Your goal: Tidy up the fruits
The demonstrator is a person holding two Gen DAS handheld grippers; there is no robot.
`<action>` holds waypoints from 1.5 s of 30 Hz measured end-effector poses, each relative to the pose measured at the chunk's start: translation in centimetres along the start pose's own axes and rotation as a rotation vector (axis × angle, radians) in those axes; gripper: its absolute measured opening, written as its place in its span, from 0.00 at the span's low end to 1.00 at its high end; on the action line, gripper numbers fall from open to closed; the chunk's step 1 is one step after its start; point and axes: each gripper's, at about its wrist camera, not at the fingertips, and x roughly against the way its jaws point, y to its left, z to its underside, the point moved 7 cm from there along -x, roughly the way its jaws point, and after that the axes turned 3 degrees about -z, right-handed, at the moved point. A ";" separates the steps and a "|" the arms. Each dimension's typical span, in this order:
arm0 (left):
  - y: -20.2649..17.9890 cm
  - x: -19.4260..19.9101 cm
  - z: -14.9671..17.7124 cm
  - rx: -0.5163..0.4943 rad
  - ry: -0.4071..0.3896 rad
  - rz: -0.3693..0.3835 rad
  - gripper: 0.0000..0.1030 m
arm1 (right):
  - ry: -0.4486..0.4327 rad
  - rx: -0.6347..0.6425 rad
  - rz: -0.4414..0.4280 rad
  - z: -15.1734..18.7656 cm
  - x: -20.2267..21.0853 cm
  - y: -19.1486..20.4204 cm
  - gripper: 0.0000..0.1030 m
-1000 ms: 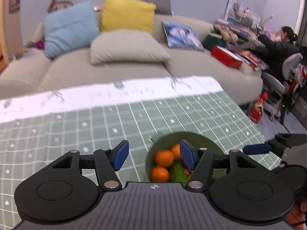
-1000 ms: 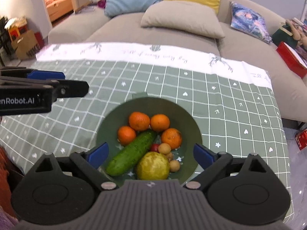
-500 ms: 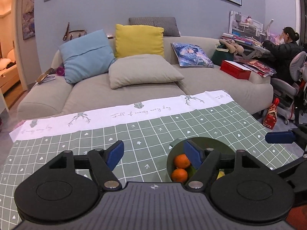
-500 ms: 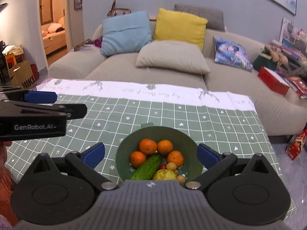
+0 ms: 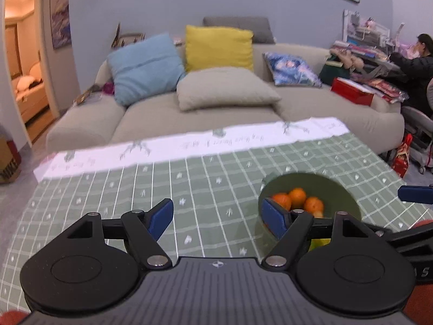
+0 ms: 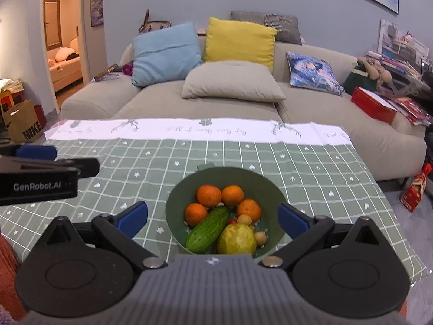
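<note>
The green bowl (image 6: 173,216) is found on the checked tablecloth (image 6: 297,162), filled with produce; four oranges (image 6: 208,195) are clustered at its far side, a cucumber (image 6: 207,229) is laid diagonally across the near side with its long axis running from near-left to far-right, a yellow-green round fruit (image 6: 237,239) is tucked just beside the cucumber on the right, and a few small pale round fruits (image 6: 245,219) plus a speck of red are wedged between; the right gripper (image 6: 212,218) is held directly over the near rim, jaws spread wide and nothing gripped, so the whole bowl is framed between its blue pads (image 6: 133,215); the left gripper (image 5: 217,218) is seen off to the left of the bowl (image 5: 349,195), jaws likewise wide apart and empty, only its right pad overlapping the bowl's edge in view, bare cloth between the fingers; the right hand's tool is therefore judged the nearer and better lined up; a pick of the cucumber would be expected to call for a twist of the wrist, since the jaw line would need to be set across that slanted axis rather than along it; the oranges lie farther forward, beyond the cucumber; behind the table a beige sofa (image 6: 243,103) with cushions is noted.
</note>
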 end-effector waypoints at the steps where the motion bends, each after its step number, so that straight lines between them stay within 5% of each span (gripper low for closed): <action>1: 0.2 -0.2 0.4 0.003 0.010 -0.001 0.85 | 0.013 -0.006 0.001 0.3 -0.2 0.0 0.95; 14: 1.2 -1.3 3.5 0.033 0.130 -0.010 0.85 | 0.123 0.017 0.005 3.0 -2.9 0.8 0.95; 45: 1.0 -1.2 3.3 0.005 0.129 -0.026 0.85 | 0.097 0.024 0.005 2.6 -2.3 0.7 0.95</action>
